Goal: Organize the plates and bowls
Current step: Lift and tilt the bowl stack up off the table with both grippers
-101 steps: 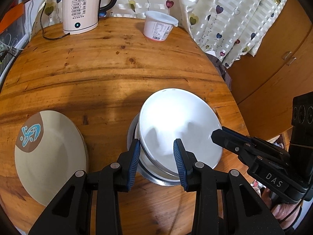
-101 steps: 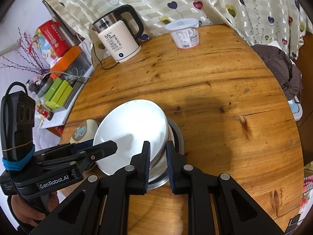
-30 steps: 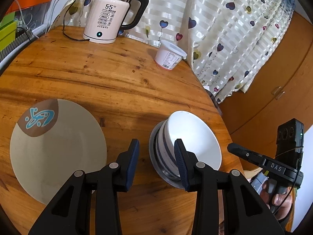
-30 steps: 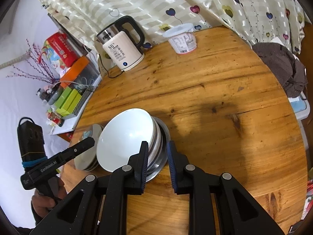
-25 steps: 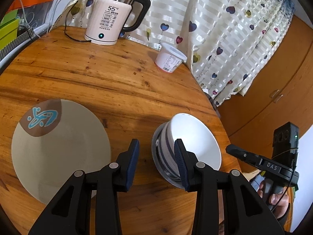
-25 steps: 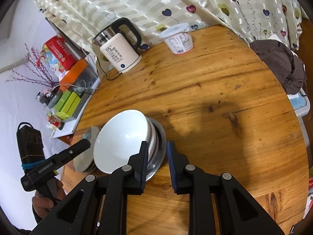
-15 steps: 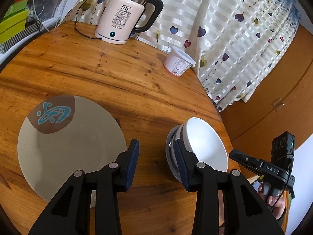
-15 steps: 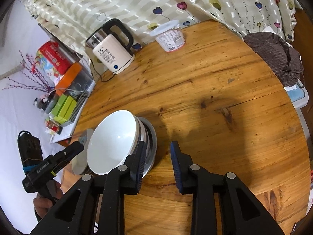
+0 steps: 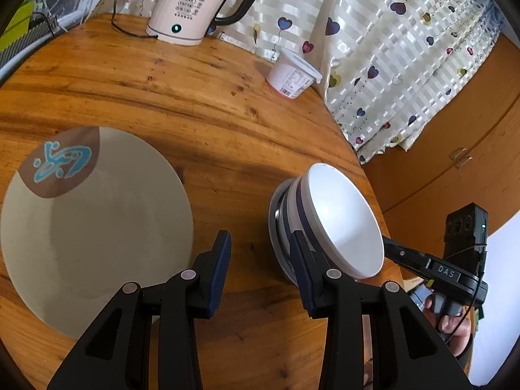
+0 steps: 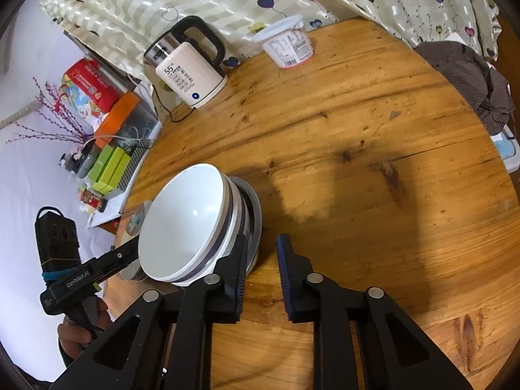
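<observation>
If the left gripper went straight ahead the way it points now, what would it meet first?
Probably bare tabletop: the left gripper points into the gap between the beige plate and the bowl stack. Farther on stands the white tub; depth is unclear.

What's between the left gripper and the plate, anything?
Nothing visible. The left gripper is open over bare table; the plate lies just to its left, with only wood between. The bowl stack sits on the other side.

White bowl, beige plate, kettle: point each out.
white bowl point(image 9: 341, 221): left wrist view, inner surface.
beige plate point(image 9: 97, 227): left wrist view, bare centre.
kettle point(image 10: 187, 78): right wrist view, front panel.
</observation>
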`<action>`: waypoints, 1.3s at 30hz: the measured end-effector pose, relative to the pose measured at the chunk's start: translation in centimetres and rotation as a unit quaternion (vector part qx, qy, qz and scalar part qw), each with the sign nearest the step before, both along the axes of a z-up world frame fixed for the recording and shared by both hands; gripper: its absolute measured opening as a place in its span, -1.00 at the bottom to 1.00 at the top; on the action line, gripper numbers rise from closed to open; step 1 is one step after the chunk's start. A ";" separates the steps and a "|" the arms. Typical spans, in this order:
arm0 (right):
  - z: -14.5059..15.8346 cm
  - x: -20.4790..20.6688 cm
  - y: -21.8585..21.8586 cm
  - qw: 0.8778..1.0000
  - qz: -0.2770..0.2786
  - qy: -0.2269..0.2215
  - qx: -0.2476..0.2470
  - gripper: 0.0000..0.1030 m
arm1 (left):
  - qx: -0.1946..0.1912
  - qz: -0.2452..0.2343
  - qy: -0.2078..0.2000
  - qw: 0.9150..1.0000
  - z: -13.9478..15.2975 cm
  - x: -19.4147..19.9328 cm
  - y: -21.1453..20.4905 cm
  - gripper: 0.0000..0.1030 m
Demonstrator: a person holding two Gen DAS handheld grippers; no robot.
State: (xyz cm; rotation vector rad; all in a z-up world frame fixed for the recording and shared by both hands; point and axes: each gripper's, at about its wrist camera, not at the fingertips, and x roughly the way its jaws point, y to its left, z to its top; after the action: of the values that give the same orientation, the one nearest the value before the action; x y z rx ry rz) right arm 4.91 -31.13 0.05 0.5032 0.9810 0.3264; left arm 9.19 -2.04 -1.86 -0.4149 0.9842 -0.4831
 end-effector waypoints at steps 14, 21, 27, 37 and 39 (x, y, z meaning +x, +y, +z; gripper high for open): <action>-1.3 0.8 0.4 0.999 0.018 0.017 0.030 -0.72 | -0.015 -0.001 0.026 1.000 -1.2 0.8 -0.5 -0.25; -1.4 1.0 0.7 0.999 0.023 0.019 0.033 -0.86 | -0.008 -0.003 0.025 1.000 -1.2 1.0 -0.8 -0.28; -1.4 1.0 0.6 0.999 0.023 0.018 0.033 -0.88 | -0.003 -0.014 0.026 1.000 -1.3 1.4 -1.3 -0.40; -1.4 0.9 0.6 0.999 0.023 0.018 0.031 -0.90 | -0.010 -0.032 0.028 0.999 -1.5 2.2 -2.1 -0.74; -1.4 1.0 0.5 0.999 0.022 0.020 0.034 -0.90 | -0.015 -0.034 0.030 0.999 -1.6 2.3 -2.1 -0.74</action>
State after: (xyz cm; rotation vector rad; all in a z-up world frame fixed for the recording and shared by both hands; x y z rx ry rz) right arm 5.90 -30.67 -1.34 0.5530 1.0233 0.3907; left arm 11.52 -4.18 -3.44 -0.4254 1.0529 -0.5488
